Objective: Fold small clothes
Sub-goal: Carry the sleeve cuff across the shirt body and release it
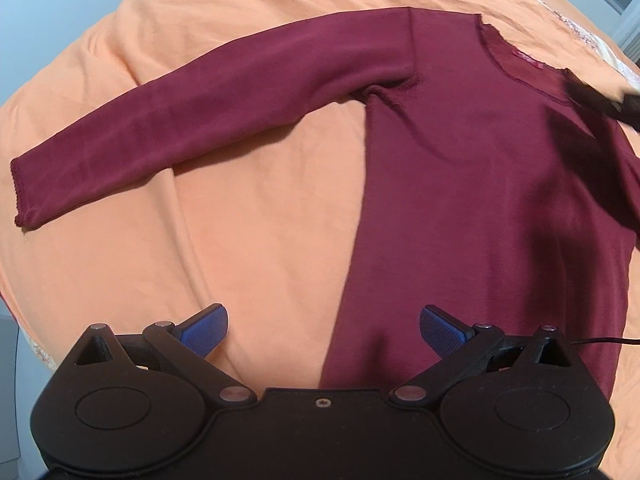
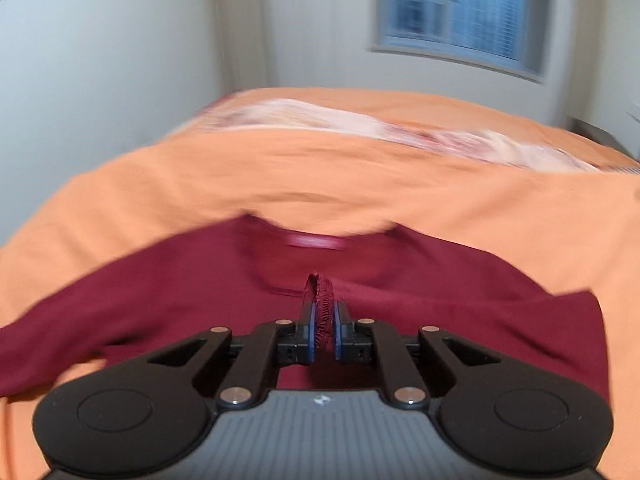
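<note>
Maroon long-sleeved top (image 1: 460, 168) lies flat on the orange bed cover (image 1: 248, 216). In the left wrist view its body runs from lower centre up to the neckline at upper right; one sleeve (image 1: 160, 136) extends straight toward the left edge, cuff at far left. Left hand-held gripper (image 1: 323, 330): jaws wide apart, nothing between them, hovering over the hem side edge. Right hand-held gripper (image 2: 323, 334): closed on a scalloped cuff edge (image 2: 320, 300), over the chest, neckline beyond. Right view blurred.

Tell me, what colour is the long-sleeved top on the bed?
Dark red, like burgundy. The top shows best in the left wrist view, spread on the orange bedcover.
</note>
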A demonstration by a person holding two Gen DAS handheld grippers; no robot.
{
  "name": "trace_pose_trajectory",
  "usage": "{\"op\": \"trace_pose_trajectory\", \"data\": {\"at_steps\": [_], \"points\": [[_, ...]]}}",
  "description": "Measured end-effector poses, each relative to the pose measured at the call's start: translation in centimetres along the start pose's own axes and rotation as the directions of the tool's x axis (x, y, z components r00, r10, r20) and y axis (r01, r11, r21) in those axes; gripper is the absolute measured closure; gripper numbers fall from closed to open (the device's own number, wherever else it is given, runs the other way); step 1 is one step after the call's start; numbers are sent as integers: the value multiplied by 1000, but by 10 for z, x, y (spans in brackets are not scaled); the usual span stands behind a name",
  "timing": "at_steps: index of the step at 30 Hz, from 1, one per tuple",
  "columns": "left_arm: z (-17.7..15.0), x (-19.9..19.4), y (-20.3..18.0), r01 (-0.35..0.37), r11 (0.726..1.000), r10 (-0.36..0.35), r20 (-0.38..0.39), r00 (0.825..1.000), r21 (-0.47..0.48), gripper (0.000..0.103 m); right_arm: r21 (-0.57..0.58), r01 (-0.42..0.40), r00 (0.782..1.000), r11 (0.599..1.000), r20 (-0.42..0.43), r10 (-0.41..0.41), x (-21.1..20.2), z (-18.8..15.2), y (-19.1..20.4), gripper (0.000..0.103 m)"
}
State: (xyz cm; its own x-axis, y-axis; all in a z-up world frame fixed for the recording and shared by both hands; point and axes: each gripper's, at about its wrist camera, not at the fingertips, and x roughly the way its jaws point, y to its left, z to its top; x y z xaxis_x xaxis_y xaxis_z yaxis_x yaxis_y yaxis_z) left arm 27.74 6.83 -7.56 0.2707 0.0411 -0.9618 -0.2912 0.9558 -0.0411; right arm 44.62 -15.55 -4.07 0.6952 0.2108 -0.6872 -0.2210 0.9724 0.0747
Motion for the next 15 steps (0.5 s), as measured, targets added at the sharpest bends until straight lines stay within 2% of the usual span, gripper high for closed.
{"op": "trace_pose_trajectory", "data": {"at_steps": [2,5,8,10,13,15], "points": [[1,-2,-5,5,1000,-5,7,1000,16,1,-25,-58,998,998,-9,57,3,0,19,93],[0,-6,-12,6,999,-7,16,1000,38,1,-101,-90,995,991,-47,86,16,-8,42,91],[-1,-9,-14,7,999,-8,21,1000,48,1,-81,-126,987,989,-107,117,26,-19,40,79],[-2,-9,-13,8,999,-9,25,1000,46,1,-67,-115,989,991,-100,108,21,-22,32,46],[1,-6,-14,16,999,-17,25,1000,43,1,-53,-57,997,997,-57,54,1,-31,3,33],[8,-2,-20,21,998,-22,32,999,51,1,-37,19,999,999,-50,-21,-13,-40,-27,26]]}}
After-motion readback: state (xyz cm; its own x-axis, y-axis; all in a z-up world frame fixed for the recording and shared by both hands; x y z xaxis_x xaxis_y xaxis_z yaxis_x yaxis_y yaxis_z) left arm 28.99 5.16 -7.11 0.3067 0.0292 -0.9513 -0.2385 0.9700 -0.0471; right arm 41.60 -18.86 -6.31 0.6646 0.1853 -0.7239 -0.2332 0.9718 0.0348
